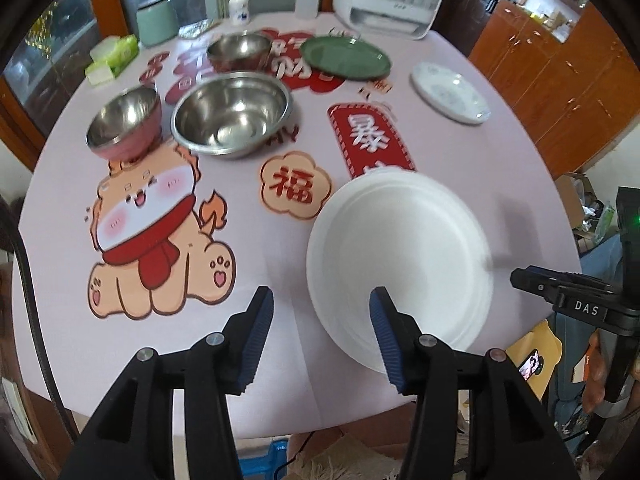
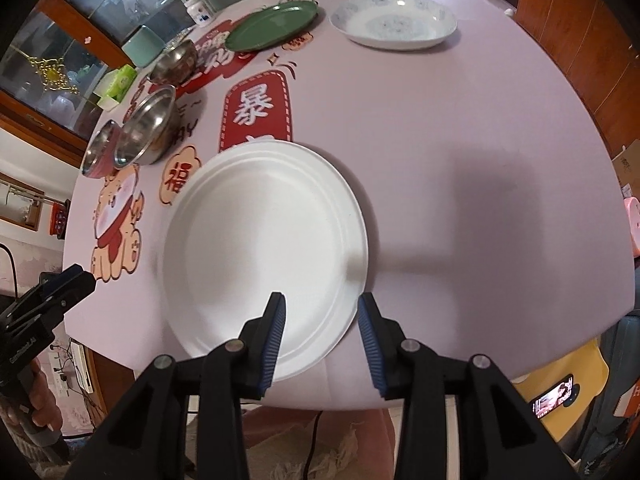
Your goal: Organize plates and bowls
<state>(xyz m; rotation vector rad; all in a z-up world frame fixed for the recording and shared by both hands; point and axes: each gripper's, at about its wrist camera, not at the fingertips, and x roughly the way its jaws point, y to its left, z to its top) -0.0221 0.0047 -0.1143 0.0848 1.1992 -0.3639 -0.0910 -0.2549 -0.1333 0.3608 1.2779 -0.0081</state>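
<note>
— Where are the plates and bowls right now?

— A stack of white plates (image 2: 264,248) lies flat on the surface (image 2: 460,128) right under me, near its front edge. Behind it, at the far right, sits a white plate with a faint blue pattern (image 2: 394,20), and to its left a green plate (image 2: 272,24), both well apart from the stack. Over on the left I see three steel bowls: a large steel bowl (image 1: 232,114), a pink-sided steel bowl (image 1: 124,124) just beside it, and a smaller steel bowl (image 1: 240,52) farther back.

— And your two tools?

— My left hand-held gripper (image 1: 322,336) hangs above the left edge of the white stack with its jaws spread; nothing is pinched. One blue pad crosses the plate rim in the view, the other is over the bare cloth. My right hand-held gripper (image 2: 322,340) is also spread and holds nothing; its left pad is over the stack's near right rim, its right pad just outside it. Both point steeply down.

— Anything else on the surface?

— Printed decorations on the cloth, a cartoon dog (image 1: 160,232) among them, and at the back a green canister (image 1: 156,24), a white bottle (image 1: 239,7) and a tissue pack (image 1: 116,52).
</note>
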